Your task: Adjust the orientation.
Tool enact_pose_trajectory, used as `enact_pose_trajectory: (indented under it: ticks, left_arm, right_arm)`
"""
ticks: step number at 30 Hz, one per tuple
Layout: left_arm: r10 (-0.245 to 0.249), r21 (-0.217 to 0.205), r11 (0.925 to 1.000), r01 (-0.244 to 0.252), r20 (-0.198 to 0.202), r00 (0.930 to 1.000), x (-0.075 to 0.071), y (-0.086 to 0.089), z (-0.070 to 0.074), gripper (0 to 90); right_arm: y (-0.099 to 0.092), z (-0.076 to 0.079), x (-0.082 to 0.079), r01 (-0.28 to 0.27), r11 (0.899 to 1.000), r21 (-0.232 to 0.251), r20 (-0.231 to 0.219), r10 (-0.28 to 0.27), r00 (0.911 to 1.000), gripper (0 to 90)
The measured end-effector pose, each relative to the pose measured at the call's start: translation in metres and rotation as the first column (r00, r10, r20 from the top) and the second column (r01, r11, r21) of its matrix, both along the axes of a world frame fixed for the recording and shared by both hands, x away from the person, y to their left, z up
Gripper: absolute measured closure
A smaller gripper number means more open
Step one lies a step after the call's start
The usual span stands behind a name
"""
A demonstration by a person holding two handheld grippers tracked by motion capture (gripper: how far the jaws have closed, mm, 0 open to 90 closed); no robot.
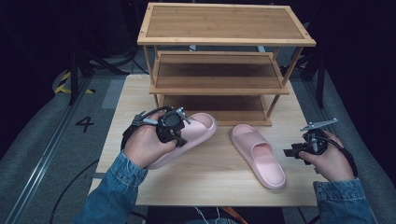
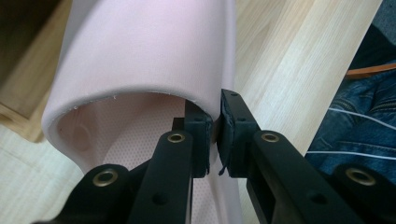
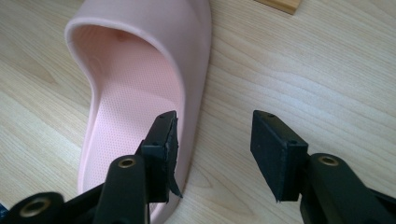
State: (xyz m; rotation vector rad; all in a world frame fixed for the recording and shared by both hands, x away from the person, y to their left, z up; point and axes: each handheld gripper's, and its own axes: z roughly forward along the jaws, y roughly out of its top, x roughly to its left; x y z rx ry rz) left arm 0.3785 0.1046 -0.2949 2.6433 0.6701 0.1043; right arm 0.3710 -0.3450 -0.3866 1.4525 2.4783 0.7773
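My left gripper (image 1: pixel 177 135) is shut on the left pink slipper (image 1: pixel 198 128), on the table's left half in front of the rack. In the left gripper view its pads pinch the side edge of the slipper's strap (image 2: pixel 140 51), one jaw inside and one outside. The slipper looks tilted; whether its heel rests on the table I cannot tell. The second pink slipper (image 1: pixel 259 154) lies flat at centre right. My right gripper (image 1: pixel 290 152) hovers just right of it, open. In the right gripper view one pad (image 3: pixel 163 140) hangs over that slipper's (image 3: pixel 135 88) side rim, the other over bare wood.
A three-tier wooden shoe rack (image 1: pixel 219 60) stands at the back of the light wooden table (image 1: pixel 210 177), its bottom shelf just behind the slippers. A denim sleeve (image 2: pixel 359 112) shows beyond the table edge. Grey floor and dark stands surround the table.
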Motion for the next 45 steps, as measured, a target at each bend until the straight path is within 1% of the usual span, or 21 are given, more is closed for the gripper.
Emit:
enact_pose_trajectory:
  ticks: [8,13,15,20,24,25,29,31,32,33,34,35,36,37,38,39,40,41,42,44,45]
  left_arm:
    - [-0.016,-0.021,0.9996,0.017,0.033,0.9993,0.008,-0.008,0.026,82.3]
    - [-0.024,-0.014,0.9996,0.025,0.066,0.9976,0.015,-0.015,0.042,82.5]
    - [-0.015,-0.013,0.9998,0.017,0.076,0.9969,0.018,-0.018,0.047,82.6]
    - [-0.002,-0.012,0.9999,0.003,0.116,0.9932,0.031,-0.027,0.058,82.5]
    - [0.007,-0.014,0.9999,-0.005,0.157,0.9876,0.043,-0.031,0.066,82.4]
    - [0.007,-0.014,0.9999,-0.005,0.157,0.9876,0.043,-0.031,0.066,82.5]
    - [0.012,-0.003,0.9999,-0.011,0.197,0.9803,0.056,-0.036,0.071,81.3]
    - [0.018,-0.004,0.9998,-0.018,0.233,0.9722,0.062,-0.038,0.072,80.4]
    - [0.020,0.006,0.9997,-0.023,0.248,0.9685,0.067,-0.039,0.073,80.4]
    - [0.028,-0.010,0.9996,-0.026,0.245,0.9692,0.070,-0.041,0.073,80.3]
    - [0.026,-0.015,0.9996,-0.023,0.250,0.9678,0.073,-0.042,0.074,81.5]
    - [0.024,-0.001,0.9997,-0.024,0.251,0.9677,0.075,-0.044,0.075,82.4]
    - [0.028,0.011,0.9994,-0.032,0.261,0.9649,0.076,-0.046,0.075,83.0]
    - [0.024,0.037,0.9987,-0.036,0.275,0.9611,0.078,-0.049,0.074,83.3]
    - [0.031,0.050,0.9976,-0.047,0.279,0.9598,0.079,-0.052,0.073,83.6]
    - [0.023,0.059,0.9974,-0.041,0.284,0.9585,0.081,-0.054,0.073,84.2]
    - [0.013,0.062,0.9975,-0.033,0.300,0.9537,0.083,-0.056,0.072,84.7]
    - [0.017,0.064,0.9972,-0.039,0.312,0.9500,0.085,-0.058,0.071,84.9]
    - [0.007,0.083,0.9959,-0.036,0.326,0.9453,0.089,-0.060,0.071,85.0]
    - [0.015,0.106,0.9929,-0.055,0.349,0.9370,0.094,-0.064,0.070,85.0]
    - [0.013,0.110,0.9923,-0.057,0.364,0.9315,0.098,-0.066,0.069,85.0]
  right_arm:
    - [-0.004,-0.002,-0.006,0.012,1.000,-0.001,-0.002,-0.012,0.9999,52.3]
    - [-0.006,-0.002,-0.009,0.018,1.000,-0.006,-0.002,-0.018,0.9998,52.2]
    - [-0.007,-0.002,-0.010,0.020,1.000,-0.007,-0.002,-0.020,0.9998,52.3]
    - [-0.010,-0.002,-0.013,0.034,0.999,-0.006,-0.004,-0.034,0.9994,52.4]
    - [-0.012,-0.002,-0.014,0.036,0.999,-0.006,-0.002,-0.036,0.9993,52.5]
    - [-0.012,-0.002,-0.014,0.036,0.999,-0.006,-0.002,-0.036,0.9993,52.5]
    - [-0.013,-0.002,-0.014,0.039,0.999,-0.003,-0.002,-0.039,0.9993,52.5]
    - [-0.013,-0.002,-0.014,0.038,0.999,-0.002,-0.002,-0.038,0.9993,52.5]
    - [-0.013,-0.002,-0.014,0.038,0.999,-0.003,-0.001,-0.038,0.9993,52.6]
    - [-0.013,-0.002,-0.014,0.037,0.999,-0.003,-0.001,-0.037,0.9993,52.6]
    - [-0.013,-0.002,-0.015,0.037,0.999,-0.003,-0.002,-0.037,0.9993,52.6]
    - [-0.013,-0.002,-0.014,0.035,0.999,-0.005,-0.001,-0.035,0.9994,52.6]
    - [-0.013,-0.002,-0.014,0.034,0.999,-0.003,-0.002,-0.034,0.9994,52.7]
    - [-0.012,-0.002,-0.014,0.034,0.999,-0.002,-0.003,-0.034,0.9994,52.7]
    - [-0.012,-0.003,-0.014,0.033,0.999,-0.004,-0.003,-0.033,0.9994,52.7]
    - [-0.012,-0.003,-0.014,0.033,0.999,-0.004,-0.004,-0.033,0.9995,52.7]
    - [-0.012,-0.003,-0.014,0.032,0.999,-0.004,-0.003,-0.032,0.9995,52.7]
    - [-0.012,-0.003,-0.014,0.032,0.999,-0.003,-0.004,-0.032,0.9995,52.7]
    - [-0.012,-0.003,-0.014,0.032,0.999,-0.003,-0.004,-0.032,0.9995,52.7]
    - [-0.012,-0.004,-0.013,0.033,0.999,-0.003,-0.005,-0.033,0.9995,52.7]
    - [-0.012,-0.004,-0.013,0.031,1.000,-0.005,-0.005,-0.031,0.9995,52.7]
